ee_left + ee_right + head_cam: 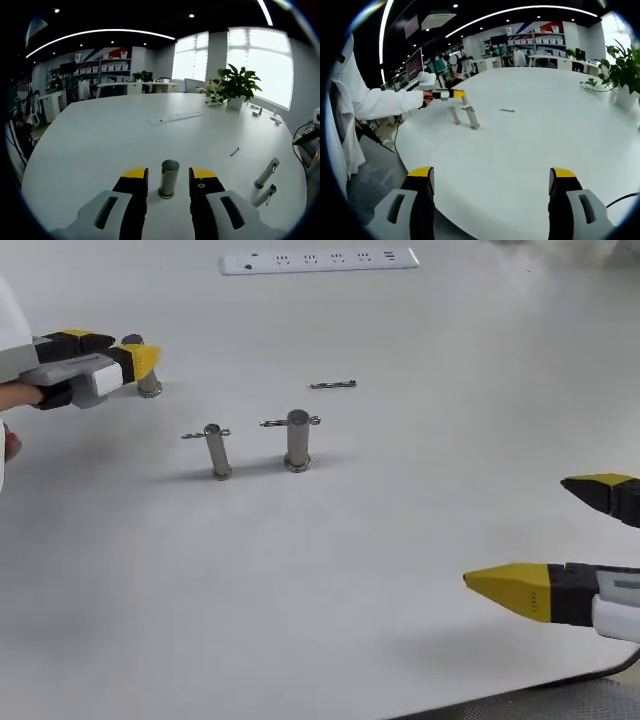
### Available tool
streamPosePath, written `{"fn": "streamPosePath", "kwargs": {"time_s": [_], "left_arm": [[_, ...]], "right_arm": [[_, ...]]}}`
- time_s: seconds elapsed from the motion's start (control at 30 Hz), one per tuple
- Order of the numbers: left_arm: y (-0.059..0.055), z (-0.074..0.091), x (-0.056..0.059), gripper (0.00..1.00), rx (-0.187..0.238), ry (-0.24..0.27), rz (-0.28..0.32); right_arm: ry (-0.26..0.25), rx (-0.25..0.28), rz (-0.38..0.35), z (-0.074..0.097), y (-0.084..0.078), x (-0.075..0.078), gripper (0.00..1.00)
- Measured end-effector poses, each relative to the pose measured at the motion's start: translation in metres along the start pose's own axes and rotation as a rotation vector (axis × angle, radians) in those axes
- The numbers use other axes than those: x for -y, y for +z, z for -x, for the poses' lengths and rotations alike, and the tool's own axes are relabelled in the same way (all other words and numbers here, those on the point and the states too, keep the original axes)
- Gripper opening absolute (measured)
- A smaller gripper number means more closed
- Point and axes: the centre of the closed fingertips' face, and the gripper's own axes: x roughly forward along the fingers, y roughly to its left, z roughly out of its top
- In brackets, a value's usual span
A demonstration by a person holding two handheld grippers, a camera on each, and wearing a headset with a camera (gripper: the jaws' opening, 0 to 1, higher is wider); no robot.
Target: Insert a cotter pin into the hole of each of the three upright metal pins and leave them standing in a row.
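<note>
The left gripper (132,352) is spread around a bare metal pin (169,178), jaws either side and not touching it. Near it on the desk (400,540) stand a second pin (217,452) and a third pin (297,440), both threaded through the top. A loose cotter pin (333,385) lies behind them. The right gripper (490,182) hangs wide open, well apart.

No text, number or brand can be read anywhere. The white power strip (318,260) at the far edge of the table (420,500) bears small dark marks beside its sockets, perhaps lettering, but too fine to make out. The red and blue wall graphic (116,52) above the far shelves (107,70) is blurred, and no words resolve on it.
</note>
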Motion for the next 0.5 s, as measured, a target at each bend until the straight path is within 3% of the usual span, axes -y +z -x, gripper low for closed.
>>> {"fn": "streamPosePath", "kwargs": {"time_s": [0.3, 0.5], "left_arm": [[0.0, -0.008, 0.005, 0.17, -0.008, 0.009, -0.025], [0.003, -0.003, 0.012, 0.11, -0.011, 0.014, -0.053]], "right_arm": [[-0.007, -0.01, -0.013, 0.002, -0.003, 0.001, 0.93], [-0.008, -0.013, -0.02, 0.001, -0.004, 0.001, 0.92]]}}
